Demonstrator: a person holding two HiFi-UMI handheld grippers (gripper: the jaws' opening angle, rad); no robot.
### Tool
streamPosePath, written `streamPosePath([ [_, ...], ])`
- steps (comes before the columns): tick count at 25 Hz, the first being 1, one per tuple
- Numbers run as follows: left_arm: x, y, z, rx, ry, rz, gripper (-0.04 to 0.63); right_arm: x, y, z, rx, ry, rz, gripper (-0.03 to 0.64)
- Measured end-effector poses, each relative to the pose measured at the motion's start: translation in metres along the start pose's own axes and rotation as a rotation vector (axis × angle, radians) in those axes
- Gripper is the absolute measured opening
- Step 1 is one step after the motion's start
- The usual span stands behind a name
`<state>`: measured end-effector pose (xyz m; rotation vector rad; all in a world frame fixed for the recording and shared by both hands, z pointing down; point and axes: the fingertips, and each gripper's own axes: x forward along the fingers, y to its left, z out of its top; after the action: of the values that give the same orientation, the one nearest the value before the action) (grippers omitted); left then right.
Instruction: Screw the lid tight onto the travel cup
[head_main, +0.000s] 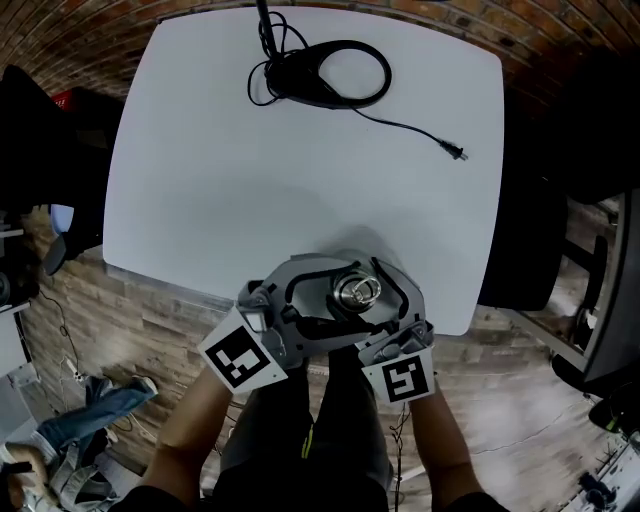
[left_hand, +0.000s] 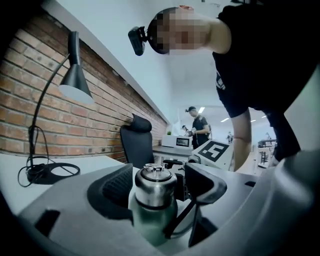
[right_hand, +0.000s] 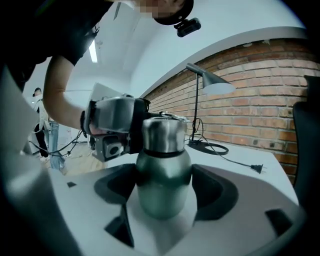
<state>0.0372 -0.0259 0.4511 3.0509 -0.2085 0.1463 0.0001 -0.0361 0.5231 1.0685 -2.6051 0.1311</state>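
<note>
The cup (head_main: 357, 292) stands low in the middle. The right gripper (right_hand: 166, 192) seems to pinch its body; the left gripper (left_hand: 163, 183) is spread round the lid (left_hand: 154, 186). Close on the lid evenly, then twist.

No words, brand names or numbers can be read anywhere. The only signs are black-and-white square marker patterns. In the head view, one is on the left marker cube (head_main: 243, 360) at lower centre and one on the right marker cube (head_main: 401, 380) beside it. At the upper right of the left gripper view, a small white shirt print (left_hand: 220, 80) may be lettering but is too small to read.
</note>
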Motion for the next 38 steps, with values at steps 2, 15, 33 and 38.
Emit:
streamPosePath([
  [2,0.001,0.001,-0.001,-0.026,0.0,0.154,0.314,-0.002,0.0,0.0,0.0,-0.009,-0.005,0.342],
  [15,-0.004,0.013,-0.01,-0.013,0.057,0.598,0.257,-0.005,0.0,-0.001,0.028,-0.022,-0.026,0.342],
  [33,0.007,0.001,-0.007,0.073,0.025,-0.026,0.256,-0.006,-0.001,-0.007,0.074,0.006,-0.015,0.342],
  [38,0.004,0.001,-0.007,0.051,0.023,-0.142,0.259,-0.004,-0.002,-0.005,0.07,0.001,-0.023,0.342],
])
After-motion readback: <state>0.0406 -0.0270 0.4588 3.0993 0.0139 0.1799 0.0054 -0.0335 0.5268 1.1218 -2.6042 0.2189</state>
